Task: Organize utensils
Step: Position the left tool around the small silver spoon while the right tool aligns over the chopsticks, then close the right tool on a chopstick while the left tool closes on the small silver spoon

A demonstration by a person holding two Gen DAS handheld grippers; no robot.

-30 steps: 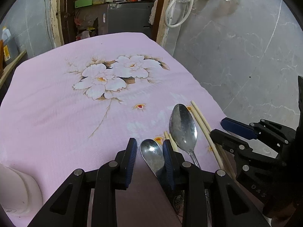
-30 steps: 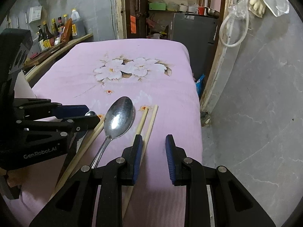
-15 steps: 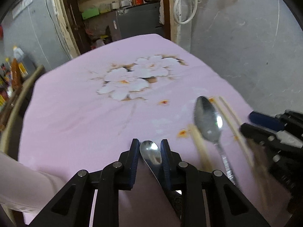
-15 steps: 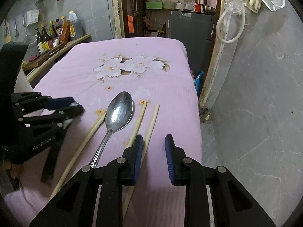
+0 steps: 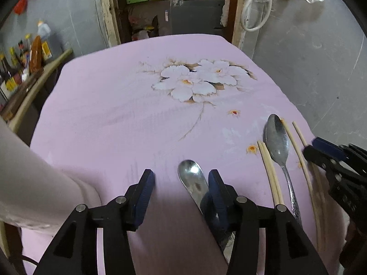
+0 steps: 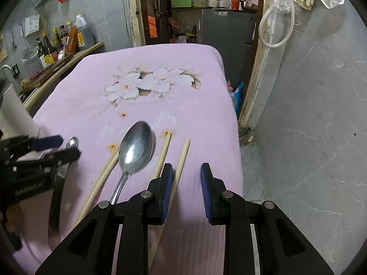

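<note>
The left gripper (image 5: 181, 183) hovers low with jaws spread, the small spoon (image 5: 192, 182) lying against its right finger. The right gripper (image 6: 186, 183), also spread, straddles a chopstick (image 6: 181, 160). Beyond lies the large spoon (image 6: 135, 149) on the pink cloth (image 6: 160, 105).

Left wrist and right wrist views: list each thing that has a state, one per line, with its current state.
Left gripper: open, fingers wide apart, nothing clamped.
Small spoon: lying on the cloth, bowl up, beside the left gripper's right finger.
Right gripper: open, empty.
Large spoon: lying flat, bowl up, untouched.
Chopstick pair: lying together left of the large spoon.
Two chopsticks: lying apart right of the large spoon.
Tablecloth: spread flat.
</note>
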